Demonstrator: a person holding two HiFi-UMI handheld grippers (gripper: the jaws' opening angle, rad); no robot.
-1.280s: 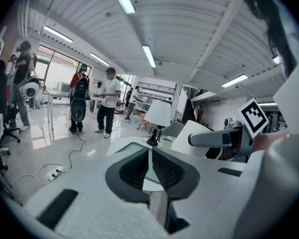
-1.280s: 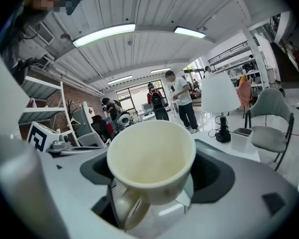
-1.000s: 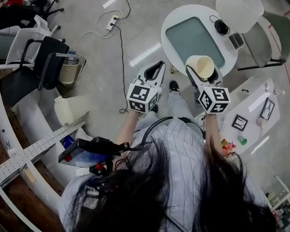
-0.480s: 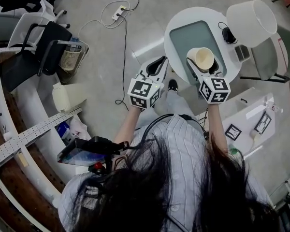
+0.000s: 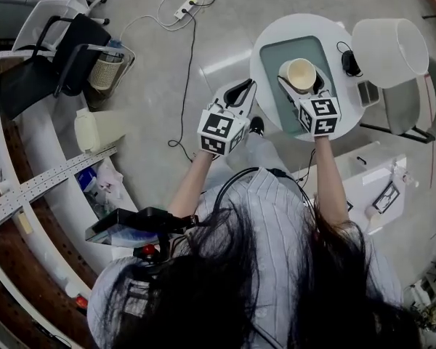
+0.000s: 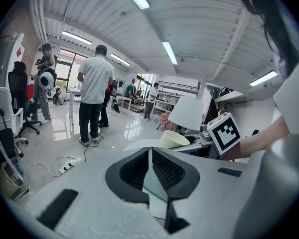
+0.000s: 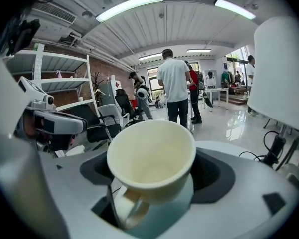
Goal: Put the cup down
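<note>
- The jaws of the right gripper [image 5: 303, 86] clamp a cream ceramic cup with a loop handle [image 7: 152, 156]. The cup stands upright with its mouth open to the top, and its handle points back toward the gripper body.
- The cup is over the grey-green inset panel [image 5: 276, 107] of the round white table [image 5: 258, 57], toward the panel's far end. Whether its base touches the panel cannot be told; in the right gripper view it looks slightly raised.
- The jaws of the left gripper [image 6: 150, 163] are pressed together with nothing between them.
- Step in hand, as a judgement: the cup has been carried over its landing spot, and setting it down is what is left. The next move calls for lowering it level until the base sits flat, then spreading the jaws without catching the handle.
- The right forearm stretches straight ahead over the table's near edge, marker cube uppermost. The left forearm angles forward, its gripper over the floor just off the table's left edge.
</note>
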